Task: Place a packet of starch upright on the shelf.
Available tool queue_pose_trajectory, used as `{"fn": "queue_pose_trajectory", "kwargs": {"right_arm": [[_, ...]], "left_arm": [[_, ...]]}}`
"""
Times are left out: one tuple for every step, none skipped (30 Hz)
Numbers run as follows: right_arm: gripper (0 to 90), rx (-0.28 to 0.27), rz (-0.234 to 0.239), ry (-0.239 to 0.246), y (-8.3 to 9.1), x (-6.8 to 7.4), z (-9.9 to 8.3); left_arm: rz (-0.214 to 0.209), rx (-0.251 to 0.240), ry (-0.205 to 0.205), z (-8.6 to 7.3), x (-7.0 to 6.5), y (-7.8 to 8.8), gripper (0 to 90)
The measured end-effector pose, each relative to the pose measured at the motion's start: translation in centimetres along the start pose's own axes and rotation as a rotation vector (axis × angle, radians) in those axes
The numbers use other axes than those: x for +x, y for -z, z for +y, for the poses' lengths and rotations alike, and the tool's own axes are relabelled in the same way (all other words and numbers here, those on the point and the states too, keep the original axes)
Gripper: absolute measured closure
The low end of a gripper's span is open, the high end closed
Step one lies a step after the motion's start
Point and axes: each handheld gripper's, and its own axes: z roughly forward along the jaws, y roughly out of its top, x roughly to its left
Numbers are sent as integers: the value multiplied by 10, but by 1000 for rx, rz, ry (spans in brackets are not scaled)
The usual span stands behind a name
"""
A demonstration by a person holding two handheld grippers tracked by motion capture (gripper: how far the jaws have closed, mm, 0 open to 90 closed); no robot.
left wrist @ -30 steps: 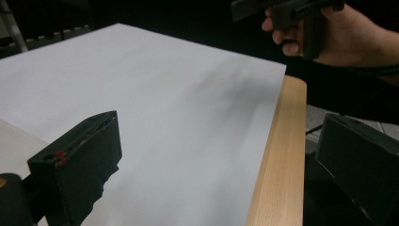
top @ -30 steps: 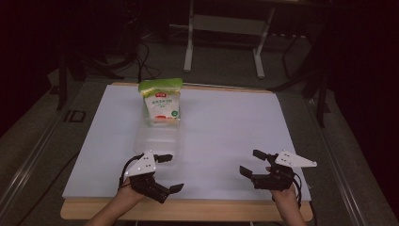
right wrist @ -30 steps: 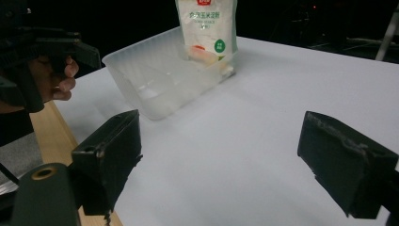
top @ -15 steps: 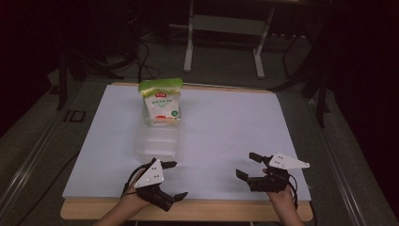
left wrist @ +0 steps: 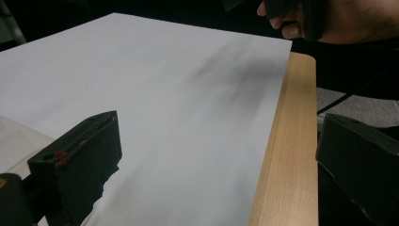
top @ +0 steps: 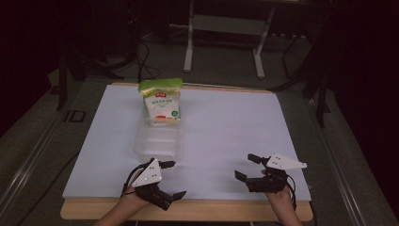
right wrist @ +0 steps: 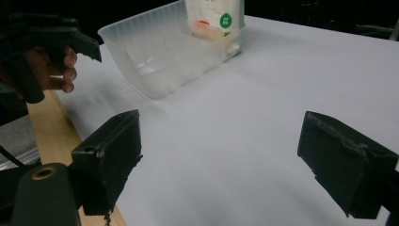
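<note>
The left tool [top: 171,180] has drawn back toward 6 o'clock, from just beside the near wall of the tub [top: 157,144] to the worktop's [top: 226,127] front edge, one jaw now over the wooden lip. The right tool [top: 248,167] has slid slightly toward 6 o'clock and a little toward 9 o'clock, jaws spread as before.
</note>
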Motion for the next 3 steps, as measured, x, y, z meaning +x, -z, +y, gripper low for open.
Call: {"fn": "queue_pose_trajectory", "kwargs": {"right_arm": [[139, 4, 0, 4, -1, 1, 0], [139, 4, 0, 4, -1, 1, 0], [139, 10, -1, 9, -1, 1, 0]], "left_arm": [[0, -4, -2, 0, 0, 0, 9], [0, -4, -2, 0, 0, 0, 10], [-3, -2, -1, 0, -1, 0, 10]]}}
